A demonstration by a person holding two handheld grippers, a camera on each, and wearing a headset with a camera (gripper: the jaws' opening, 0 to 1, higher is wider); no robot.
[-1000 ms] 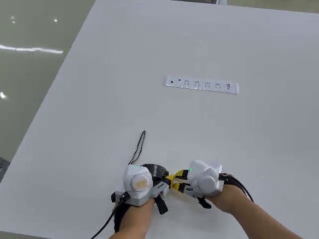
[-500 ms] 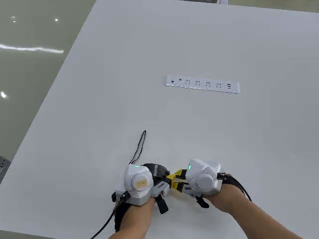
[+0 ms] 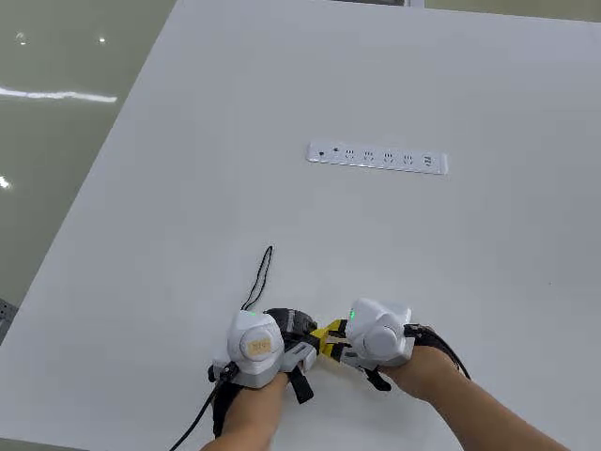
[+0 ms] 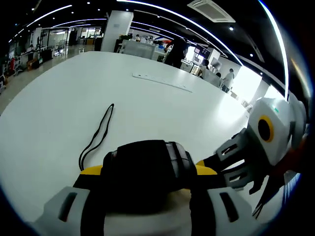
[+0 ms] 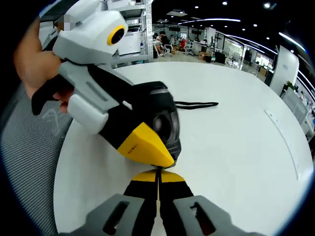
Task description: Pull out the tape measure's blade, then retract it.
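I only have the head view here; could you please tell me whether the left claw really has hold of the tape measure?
Observer: Yes. In the left gripper view, the left claw has a jaw clamped on each side of the tape measure.
Operator: Thank you. And the right claw?
Observer: In its own view, the right claw has its jaws shut together, right at the yellow corner of the tape measure.
Operator: Is anything pulled out?
Observer: No drawn-out length shows between that corner and the jaws.
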